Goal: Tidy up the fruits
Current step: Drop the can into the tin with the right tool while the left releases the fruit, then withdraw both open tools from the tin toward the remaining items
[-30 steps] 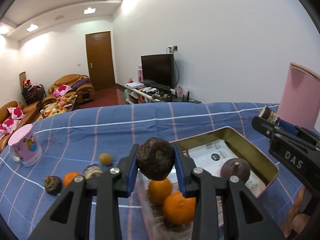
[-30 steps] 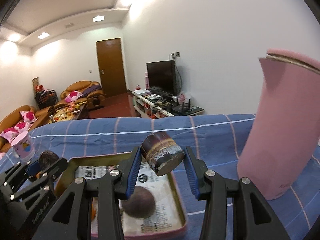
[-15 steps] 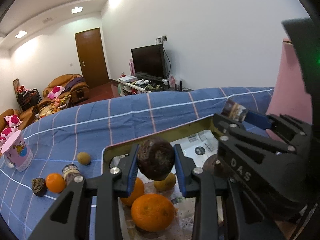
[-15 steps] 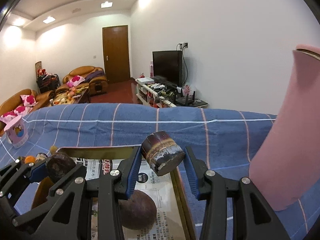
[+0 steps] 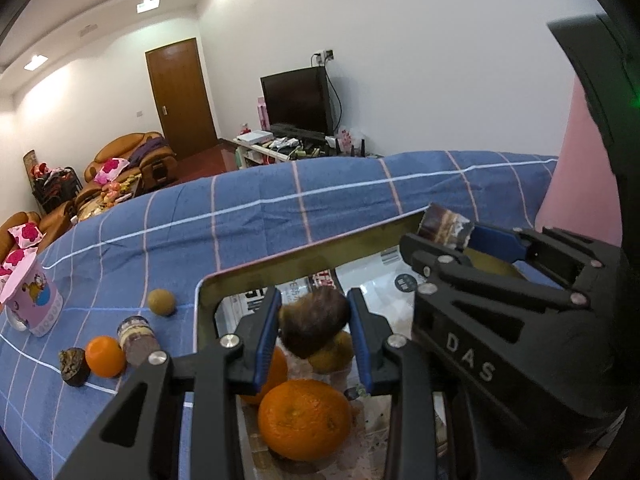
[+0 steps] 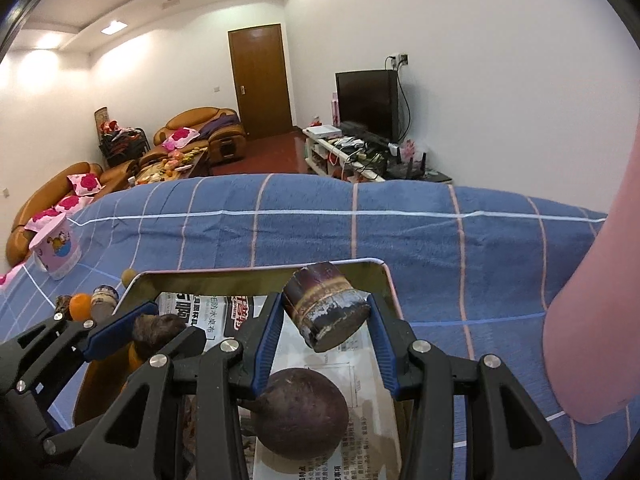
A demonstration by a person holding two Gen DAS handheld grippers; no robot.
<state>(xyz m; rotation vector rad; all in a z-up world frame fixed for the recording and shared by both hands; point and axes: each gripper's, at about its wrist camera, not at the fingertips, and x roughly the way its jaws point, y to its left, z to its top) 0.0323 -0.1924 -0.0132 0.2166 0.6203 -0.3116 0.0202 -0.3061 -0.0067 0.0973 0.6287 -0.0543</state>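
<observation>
**Over the tray: both loads brought in, neither released**

Across the blue checked cloth (image 5: 248,216), largest item first: gold-walled tray (image 5: 304,256), paper-lined, now filling the lower middle of both wrist views. A second ago seen further off and to the side in the left view; now directly beneath both tools. Reads as both hands carried inward and slightly down, so transport looks done and release looks next.

Beside the tray, pink pitcher (image 6: 592,320), unmoved, near the right edge.

Left gripper (image 5: 313,330): clamped on a dark wrinkled fruit (image 5: 312,326), held clear above the tray floor near the left end. Grip unchanged over the second. Below it two oranges (image 5: 304,424) and a yellowish fruit, already in the tray.

Right gripper (image 6: 326,316): clamped on a short sugarcane piece (image 6: 324,308), tilted, cut face toward the camera, hanging over the far right part of the tray. Same hold as before. Directly underneath, a round purple fruit (image 6: 300,412) resting on the paper.

Still out on the cloth, left of the tray: small orange (image 5: 105,356), another cane piece (image 5: 138,340), dark stub (image 5: 74,366), small brownish-green fruit (image 5: 161,302). Pink mug (image 5: 34,300) further left.

Judgement: task partly complete; four loose items left. Risk on release: cane piece landing on the purple fruit and rolling.
</observation>
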